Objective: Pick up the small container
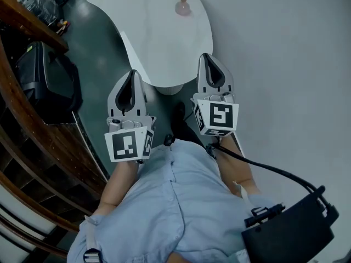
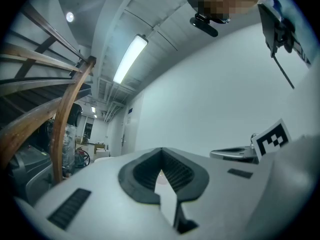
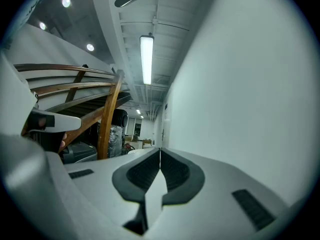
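Note:
The small container (image 1: 182, 6), a pale pinkish jar with a narrow top, stands near the far edge of a white rounded table (image 1: 159, 37). Both grippers are held level in front of the person, side by side and short of the container. My left gripper (image 1: 132, 73) reaches the table's near left edge, with its jaws together and nothing between them (image 2: 161, 150). My right gripper (image 1: 207, 56) points over the table's near right edge, shut and empty as well (image 3: 160, 149). The container is well beyond both tips.
A curved wooden stair rail (image 1: 22, 114) runs down the left, with a black machine (image 1: 46, 75) beside it. A white wall (image 1: 285, 64) fills the right side. A black bag (image 1: 296, 229) hangs at the person's right hip, with a cable running to it.

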A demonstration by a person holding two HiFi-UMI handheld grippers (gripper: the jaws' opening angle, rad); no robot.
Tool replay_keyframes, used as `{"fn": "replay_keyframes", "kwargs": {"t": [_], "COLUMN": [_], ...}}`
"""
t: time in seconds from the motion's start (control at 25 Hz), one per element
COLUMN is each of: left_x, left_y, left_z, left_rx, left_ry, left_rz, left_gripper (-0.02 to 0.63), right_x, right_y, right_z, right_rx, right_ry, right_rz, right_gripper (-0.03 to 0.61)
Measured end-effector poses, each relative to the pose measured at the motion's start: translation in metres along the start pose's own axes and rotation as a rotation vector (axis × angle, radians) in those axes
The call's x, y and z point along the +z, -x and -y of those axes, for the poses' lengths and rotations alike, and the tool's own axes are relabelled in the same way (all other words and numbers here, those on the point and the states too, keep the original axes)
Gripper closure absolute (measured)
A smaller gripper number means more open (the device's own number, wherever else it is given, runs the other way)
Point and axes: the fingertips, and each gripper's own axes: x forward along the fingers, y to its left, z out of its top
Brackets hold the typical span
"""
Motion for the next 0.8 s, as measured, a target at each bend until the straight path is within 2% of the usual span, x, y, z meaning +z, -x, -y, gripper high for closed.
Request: {"fn": "replay_keyframes", "kwargs": {"t": [0.24,0.52,0.8], "left_x": [0.018,0.016,0.020], "left_y": [-0.052,-0.102,-0.152], "left_z": [-0.003,-0.002,0.007], "left_rx": [-0.019,-0.025,-0.008], "left_ry": [-0.008,-0.016,-0.056], "left_rz": [-0.018,-0.024,0.005], "left_gripper": [0.615,0.615,0.615], "right_x": [0.016,0.014,0.019], "right_y": [-0.041,-0.085,-0.131], "right_z": [0.020,0.038,0.061], "right_rx": [-0.007,0.023,0.081], "right_ry": [-0.009,-0.021,-0.018], "right_rz": [-0.021,-0.018,0.039], "right_gripper": [0.577,0.577,0.577]}}
